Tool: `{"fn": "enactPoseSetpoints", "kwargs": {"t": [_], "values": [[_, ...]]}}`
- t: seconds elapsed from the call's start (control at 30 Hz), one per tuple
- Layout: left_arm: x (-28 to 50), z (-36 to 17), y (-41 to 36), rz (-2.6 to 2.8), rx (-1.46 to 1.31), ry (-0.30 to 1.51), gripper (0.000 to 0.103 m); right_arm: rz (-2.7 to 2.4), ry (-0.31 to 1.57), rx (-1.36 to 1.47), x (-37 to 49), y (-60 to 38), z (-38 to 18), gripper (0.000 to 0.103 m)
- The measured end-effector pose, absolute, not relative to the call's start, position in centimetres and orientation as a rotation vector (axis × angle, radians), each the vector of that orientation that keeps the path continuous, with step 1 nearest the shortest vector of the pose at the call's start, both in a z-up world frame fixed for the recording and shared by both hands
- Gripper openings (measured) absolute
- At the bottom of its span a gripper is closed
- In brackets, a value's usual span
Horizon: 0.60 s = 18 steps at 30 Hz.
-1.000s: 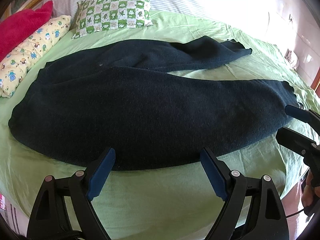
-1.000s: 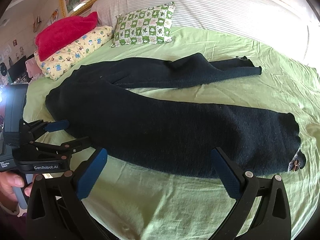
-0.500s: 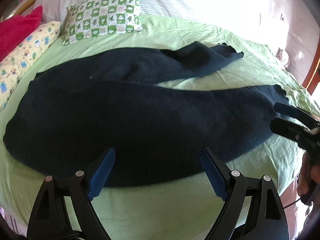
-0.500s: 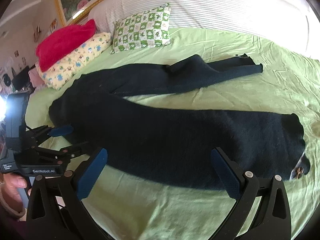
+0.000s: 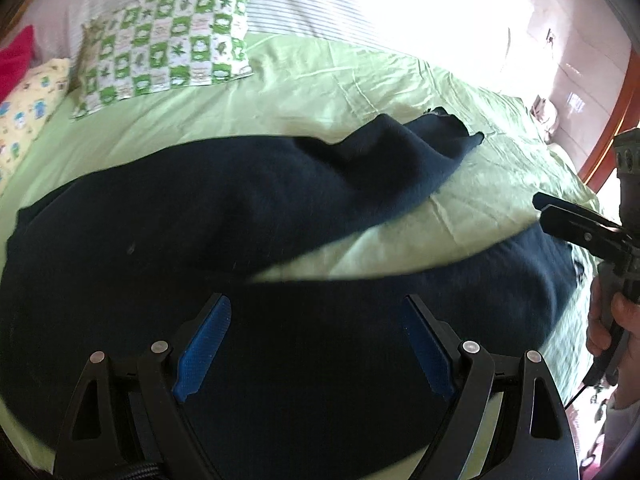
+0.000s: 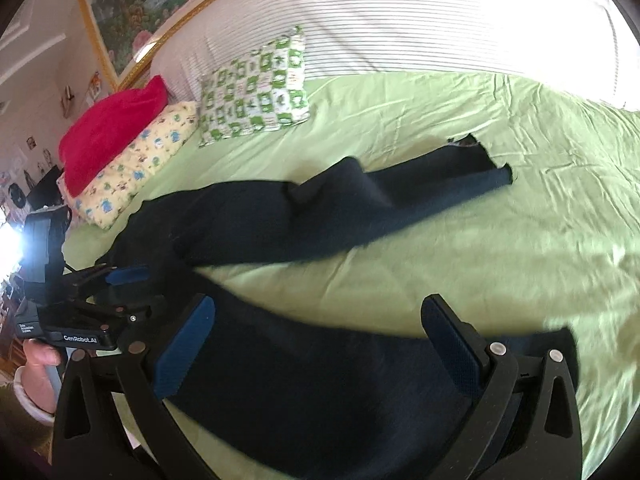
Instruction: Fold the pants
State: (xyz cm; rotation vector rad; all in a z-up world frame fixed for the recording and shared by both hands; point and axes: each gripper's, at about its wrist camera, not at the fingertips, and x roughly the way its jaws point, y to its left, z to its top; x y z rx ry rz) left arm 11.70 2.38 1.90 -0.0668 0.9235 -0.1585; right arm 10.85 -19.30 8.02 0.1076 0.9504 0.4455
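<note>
both my left gripper (image 5: pixel 316 344) and right gripper (image 6: pixel 320 344) hover with jaws apart over the dark pants (image 5: pixel 200 220) spread on the green bed (image 6: pixel 440 120).

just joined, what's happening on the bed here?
A person holds a two-finger gripper in each hand over dark navy pants spread on a green bedsheet. The legs lie apart in a V, nothing folded yet. The left gripper is open above the near leg, toward the waist end. The right gripper is open above the same leg, toward the cuff end. Neither grips fabric. Three pillows sit at the head of the bed.
</note>
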Motion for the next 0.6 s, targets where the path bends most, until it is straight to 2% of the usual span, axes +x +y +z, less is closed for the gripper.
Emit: {"fn": "enactPoseSetpoints", "kwargs": {"t": [0.3, 0.6], "values": [[19.6, 2.7, 0.9, -0.280, -0.047, 0.960, 0.087, 0.429, 0.982, 0.154, 18.9, -23.0, 8.4, 0.091], [28.8, 2.0, -1.2, -0.414, 0.035, 1.029, 0.085, 0.371, 1.003, 0.184, 28.3, -26.5, 7.9, 0.072]]}}
